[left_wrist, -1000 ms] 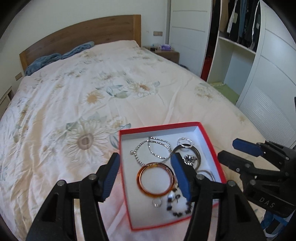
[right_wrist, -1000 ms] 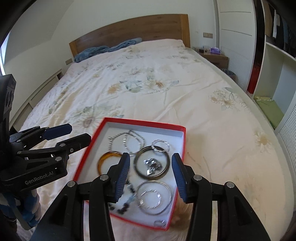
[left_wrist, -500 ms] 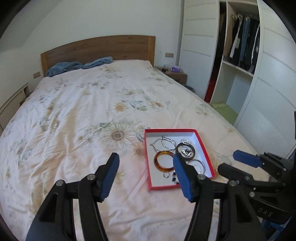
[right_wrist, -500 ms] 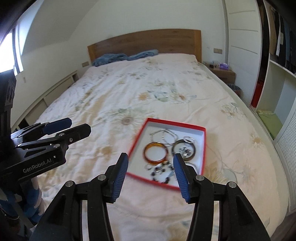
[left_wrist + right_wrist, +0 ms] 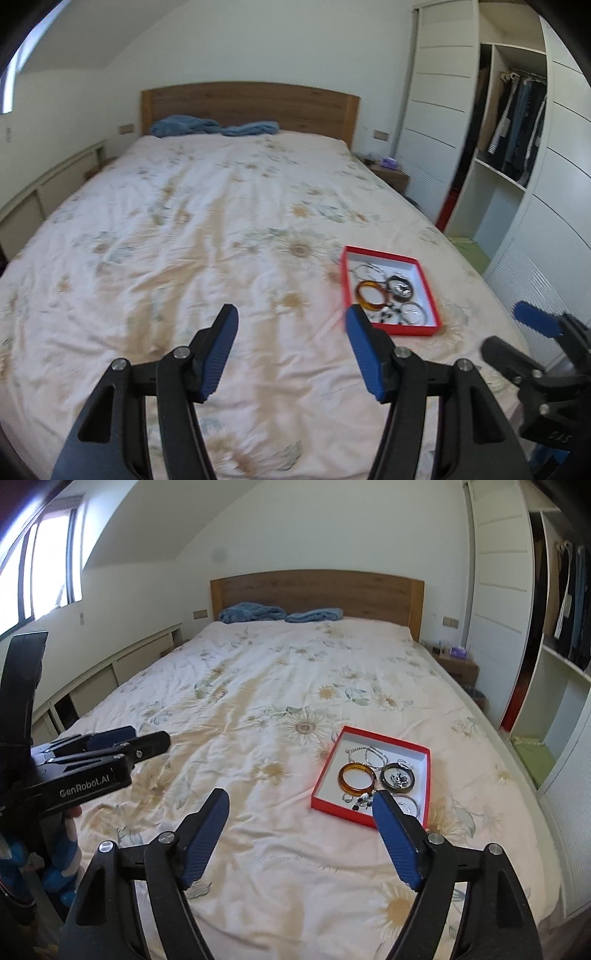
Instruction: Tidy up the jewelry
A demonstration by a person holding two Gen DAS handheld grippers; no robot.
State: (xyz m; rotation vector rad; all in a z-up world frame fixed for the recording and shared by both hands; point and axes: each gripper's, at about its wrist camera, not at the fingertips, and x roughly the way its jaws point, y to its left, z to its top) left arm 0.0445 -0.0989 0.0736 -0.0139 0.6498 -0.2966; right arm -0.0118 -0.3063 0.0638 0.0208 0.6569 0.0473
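A red box [image 5: 406, 329] [image 5: 340, 811] with a white inside lies on the flowered bedspread, right of centre. In it lie an amber bangle [image 5: 360, 288] [image 5: 342, 780], a dark bangle [image 5: 390, 284] [image 5: 385, 776], silver chains [image 5: 369, 755], a silver bangle and small beaded pieces. My left gripper [image 5: 290, 314] hangs open above the bed, left of and nearer than the box, with nothing between its blue pads. My right gripper [image 5: 300, 797] is opening and holds nothing; its right finger [image 5: 395, 830] overlaps the box's near corner in the picture.
A wooden headboard [image 5: 317, 590] with blue cloths [image 5: 255, 613] closes the far end of the bed. A white wardrobe [image 5: 517, 147] with hanging clothes and a nightstand [image 5: 456, 664] stand to the right. Low cabinets [image 5: 122, 668] and a window line the left wall.
Both grippers have drawn back and up from right over the box, which now lies small and far ahead. The right gripper's jaws have widened.
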